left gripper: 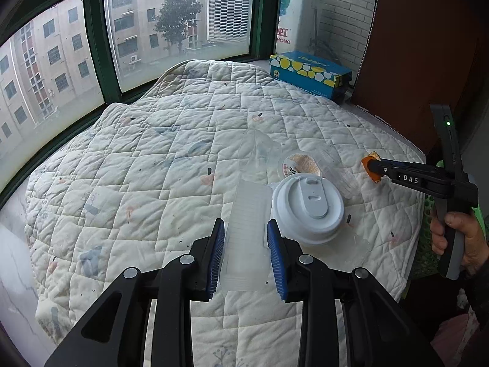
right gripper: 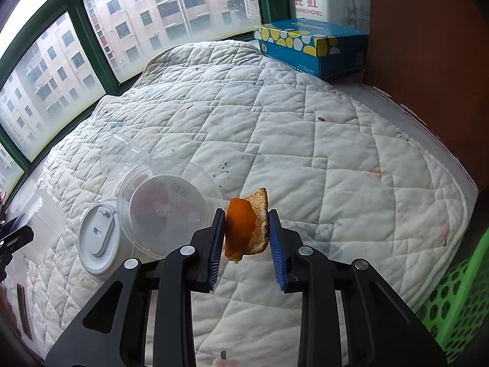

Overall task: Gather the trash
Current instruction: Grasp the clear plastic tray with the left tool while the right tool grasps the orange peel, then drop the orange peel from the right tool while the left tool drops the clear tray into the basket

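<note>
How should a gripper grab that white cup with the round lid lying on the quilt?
Grip the white paper cup with its round plastic lid across the lid's rim, coming from above. It lies tipped on the white quilted blanket with the lid facing up towards the cameras, so the rim gives two opposite edges. The clear plastic cup crowds its far side, so lower the fingers carefully there.

green-framed window (left gripper: pixel 91 46), quilted pad (left gripper: pixel 152 153) on sill, daylight
</note>
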Available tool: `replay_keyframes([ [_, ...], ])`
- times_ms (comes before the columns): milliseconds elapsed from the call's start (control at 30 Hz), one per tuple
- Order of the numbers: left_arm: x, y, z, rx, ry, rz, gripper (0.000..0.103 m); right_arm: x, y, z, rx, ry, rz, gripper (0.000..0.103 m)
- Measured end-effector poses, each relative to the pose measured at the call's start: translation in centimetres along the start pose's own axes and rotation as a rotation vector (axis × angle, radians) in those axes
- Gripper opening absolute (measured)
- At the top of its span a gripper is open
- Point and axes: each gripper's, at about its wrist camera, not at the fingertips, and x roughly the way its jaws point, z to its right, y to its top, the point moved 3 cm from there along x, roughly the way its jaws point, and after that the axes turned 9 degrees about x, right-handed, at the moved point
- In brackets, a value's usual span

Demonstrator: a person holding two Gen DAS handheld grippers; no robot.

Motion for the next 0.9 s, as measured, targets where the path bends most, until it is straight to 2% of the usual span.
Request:
replay_keyframes([
  [500, -2.5, 2.6, 6.9, 0.066, -0.110, 0.083, 0.028, -8.9, -1.9, 3.1, 0.041, -0.042, 0.083, 0.029],
  [900, -4.1, 5.6, 14.6, 0.141, -0.222, 0.147, 0.028, -14.9, -3.7, 10.6, 0.126, -0.162, 0.143, 0.029],
])
